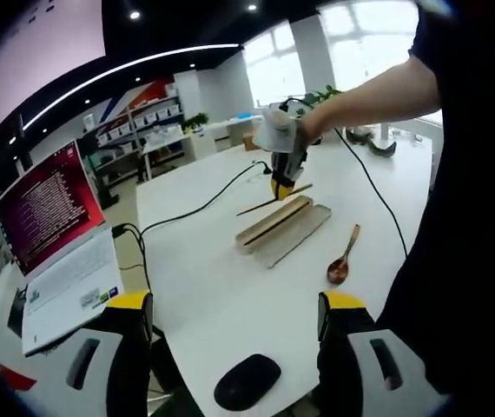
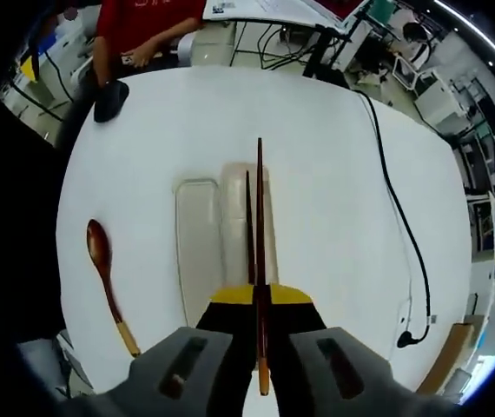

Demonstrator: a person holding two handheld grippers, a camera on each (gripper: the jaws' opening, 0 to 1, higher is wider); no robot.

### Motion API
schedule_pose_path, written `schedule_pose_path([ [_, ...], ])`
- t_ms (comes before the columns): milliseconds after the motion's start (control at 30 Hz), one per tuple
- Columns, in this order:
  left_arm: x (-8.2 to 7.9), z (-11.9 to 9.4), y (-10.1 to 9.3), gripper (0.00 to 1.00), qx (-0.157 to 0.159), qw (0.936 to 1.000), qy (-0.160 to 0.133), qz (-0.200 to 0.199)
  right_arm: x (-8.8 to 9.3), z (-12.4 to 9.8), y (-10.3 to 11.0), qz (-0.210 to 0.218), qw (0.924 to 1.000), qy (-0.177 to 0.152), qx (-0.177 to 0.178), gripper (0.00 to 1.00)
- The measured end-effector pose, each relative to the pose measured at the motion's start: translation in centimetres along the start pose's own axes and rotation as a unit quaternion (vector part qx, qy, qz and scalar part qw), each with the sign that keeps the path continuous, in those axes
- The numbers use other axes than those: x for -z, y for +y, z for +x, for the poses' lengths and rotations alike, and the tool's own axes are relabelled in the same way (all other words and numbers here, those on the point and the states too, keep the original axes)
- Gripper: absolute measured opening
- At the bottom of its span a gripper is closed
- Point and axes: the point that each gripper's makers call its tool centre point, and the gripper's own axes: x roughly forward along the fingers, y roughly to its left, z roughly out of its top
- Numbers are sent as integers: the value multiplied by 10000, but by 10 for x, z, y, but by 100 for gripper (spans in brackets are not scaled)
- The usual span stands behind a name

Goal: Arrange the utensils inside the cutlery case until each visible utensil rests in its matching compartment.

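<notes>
White tabletop (image 2: pixel 334 174) in a bright office carries everything: the right gripper (image 2: pixel 260 300) is clamped on a pair of dark chopsticks (image 2: pixel 259 226) and holds them above the open cutlery case (image 2: pixel 197 252), which lies near the middle of the tabletop, its two long trays side by side. Beside the case, toward the person's edge, lies a wooden spoon (image 2: pixel 104 278). Well back from these, the left gripper (image 1: pixel 234 317) has its jaws apart and empty over a black mouse (image 1: pixel 247 382) at the tabletop's edge, a laptop (image 1: pixel 61 252) off to its side.

Dark brown chopsticks (image 2: pixel 260 234); reddish-brown spoon (image 2: pixel 102 261) with a tan handle end; pale beige case (image 2: pixel 197 252); white table (image 2: pixel 334 200); black mouse (image 1: pixel 247 381).
</notes>
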Motion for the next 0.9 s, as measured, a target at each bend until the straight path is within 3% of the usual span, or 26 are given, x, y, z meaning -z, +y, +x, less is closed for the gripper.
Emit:
schedule_pose_path([
  [267, 2, 2, 0, 80, -7, 10000, 39, -25, 2, 7, -5, -17, 9999, 46, 136, 0],
  [900, 8, 0, 3, 80, -113, 9998, 119, -131, 2, 31, 5, -16, 9999, 136, 77, 0],
])
